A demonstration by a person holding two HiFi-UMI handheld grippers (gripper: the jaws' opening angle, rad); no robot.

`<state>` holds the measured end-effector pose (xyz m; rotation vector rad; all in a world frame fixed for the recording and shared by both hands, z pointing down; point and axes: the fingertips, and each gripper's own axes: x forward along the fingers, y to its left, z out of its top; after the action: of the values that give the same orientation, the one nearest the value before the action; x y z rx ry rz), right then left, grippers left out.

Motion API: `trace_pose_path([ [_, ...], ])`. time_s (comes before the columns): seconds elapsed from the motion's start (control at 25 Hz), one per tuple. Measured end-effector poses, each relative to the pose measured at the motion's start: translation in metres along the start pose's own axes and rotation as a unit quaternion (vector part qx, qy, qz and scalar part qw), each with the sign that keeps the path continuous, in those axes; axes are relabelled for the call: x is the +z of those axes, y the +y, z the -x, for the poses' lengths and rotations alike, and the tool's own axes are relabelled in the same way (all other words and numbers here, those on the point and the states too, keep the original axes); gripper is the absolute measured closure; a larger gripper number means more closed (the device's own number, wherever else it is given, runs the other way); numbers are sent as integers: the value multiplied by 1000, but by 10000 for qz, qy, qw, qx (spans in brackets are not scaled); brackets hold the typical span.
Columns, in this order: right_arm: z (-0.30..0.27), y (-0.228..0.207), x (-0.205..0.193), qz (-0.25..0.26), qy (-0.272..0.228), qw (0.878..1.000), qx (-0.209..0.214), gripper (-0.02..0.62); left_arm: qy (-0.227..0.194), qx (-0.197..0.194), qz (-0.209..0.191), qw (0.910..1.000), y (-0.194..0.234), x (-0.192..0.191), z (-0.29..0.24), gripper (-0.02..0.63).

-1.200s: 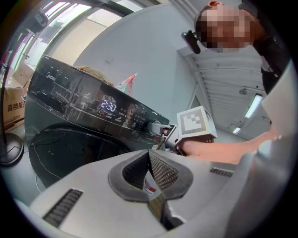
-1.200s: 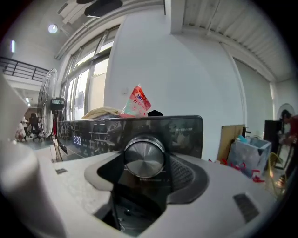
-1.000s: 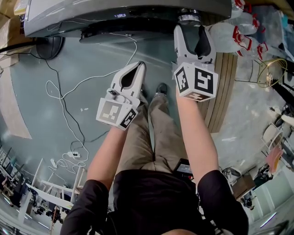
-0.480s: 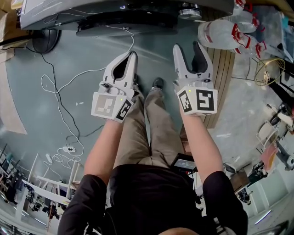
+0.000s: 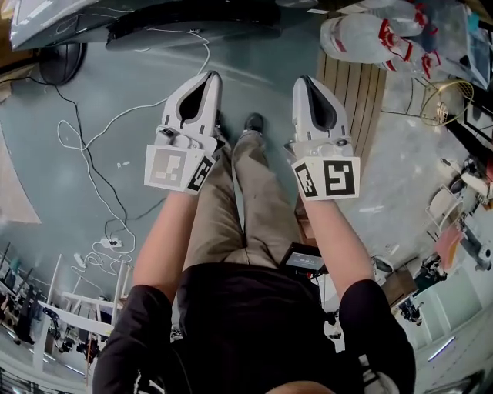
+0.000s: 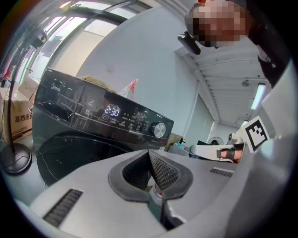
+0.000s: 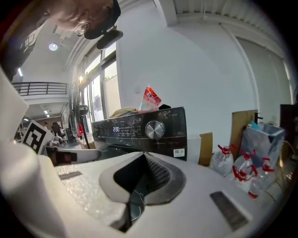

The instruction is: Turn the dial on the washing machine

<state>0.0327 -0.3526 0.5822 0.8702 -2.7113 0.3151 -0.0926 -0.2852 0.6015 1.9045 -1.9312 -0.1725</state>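
The dark washing machine (image 5: 139, 19) runs along the top edge of the head view. Its silver dial (image 7: 154, 128) sits at the right end of the lit control panel, also seen as the dial (image 6: 159, 129) in the left gripper view. My right gripper (image 5: 303, 80) is held well back from the machine, above the floor, jaws shut with nothing between them. My left gripper (image 5: 212, 75) hovers beside it at the same height, also shut and empty. Neither one touches the dial. In its own view, the right gripper (image 7: 144, 154) points at the panel from a distance.
Water bottles (image 5: 370, 35) with red caps stand right of the machine beside a wooden pallet (image 5: 356, 100). White cables (image 5: 92, 138) trail over the floor at left, near a fan base (image 5: 58, 61). A snack bag (image 7: 151, 98) and cloth lie on top of the machine.
The right gripper has left the dial, drawn back toward me, and its jaws have gone from wide open to shut. The left gripper has also drawn back a little.
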Motion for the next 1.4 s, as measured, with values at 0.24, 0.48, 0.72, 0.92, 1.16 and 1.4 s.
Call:
trace_pose_path([
  [0.24,14,-17,4,-49,-42,9999,-157,594,-165,63,-177,9997,-7,11,5,612],
  [0.48,35,-35,55,-42,-394,9992,-91,594,-59,2,-365,9993,-28,30,5,612],
  [0.72,73,-39,115,633,-577,9957,365,594,-254,133,-300,9991,-52,90,33,612],
  [0.92,110,-36,171,981,-745,9893,778,594,-528,30,-650,9965,-88,163,54,612],
  [1.16,157,-49,236,664,-1174,9882,732,594,-929,-8,-576,9940,-118,234,83,612],
  [1.4,194,-42,274,498,-1550,9840,731,594,-1216,-25,-614,9907,-132,278,127,612],
])
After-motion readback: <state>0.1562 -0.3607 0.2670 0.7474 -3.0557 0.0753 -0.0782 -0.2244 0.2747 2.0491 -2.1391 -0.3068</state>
